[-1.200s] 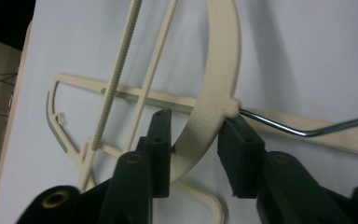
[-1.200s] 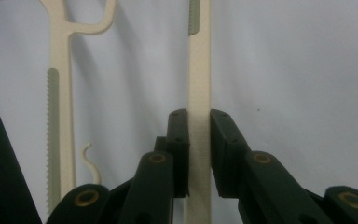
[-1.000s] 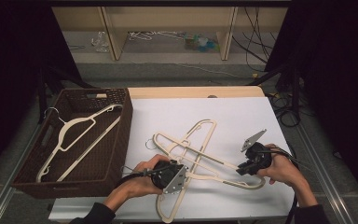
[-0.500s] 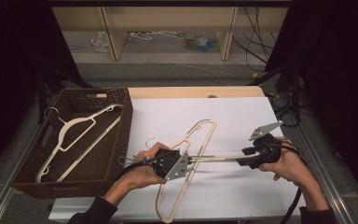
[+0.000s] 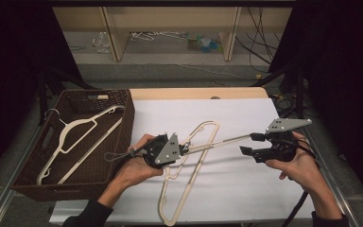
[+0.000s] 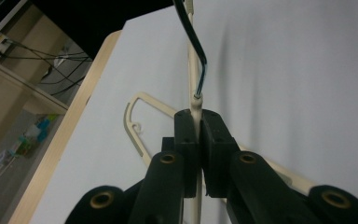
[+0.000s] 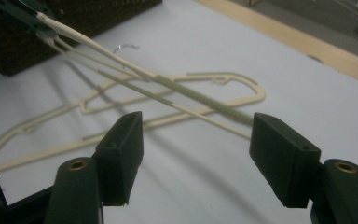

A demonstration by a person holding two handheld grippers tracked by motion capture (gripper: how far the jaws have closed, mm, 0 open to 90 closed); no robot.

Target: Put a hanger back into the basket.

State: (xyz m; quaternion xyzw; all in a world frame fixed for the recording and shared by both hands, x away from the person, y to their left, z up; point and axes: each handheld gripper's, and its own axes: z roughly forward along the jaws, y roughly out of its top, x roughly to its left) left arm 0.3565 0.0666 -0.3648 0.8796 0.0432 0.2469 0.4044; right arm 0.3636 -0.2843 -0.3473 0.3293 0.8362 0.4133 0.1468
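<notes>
High view is showing the white-covered table (image 5: 246,189) taking up the middle of the scene, with a wooden edge running along its far side. At nine o'clock from the table's centre a dark woven basket (image 5: 123,101) is sitting against the white sheet, and a cream hanger in the basket (image 5: 78,137) is lying slantwise inside it. Near the table's centre a second cream hanger (image 5: 196,170) is lying flat on the sheet, its long axis running from one o'clock down to seven o'clock. Above it the lifted hanger (image 5: 227,140) is being held off the sheet, stretching almost level between the two hands, from nine o'clock to three o'clock.

The left gripper (image 5: 182,149) is clamping one end of the lifted hanger; in the left gripper view its jaws are pressing tight on the thin cream bar (image 6: 194,114), beside a dark metal hook (image 6: 200,60) rising toward twelve o'clock. The right gripper (image 5: 250,144) is sitting at the other end, at three o'clock. Its jaws have just been opening, and in the right gripper view they are standing wide apart, with the ribbed part of the bar (image 7: 200,100) passing close by the far jaw; whether it is touching that jaw is not clear
</notes>
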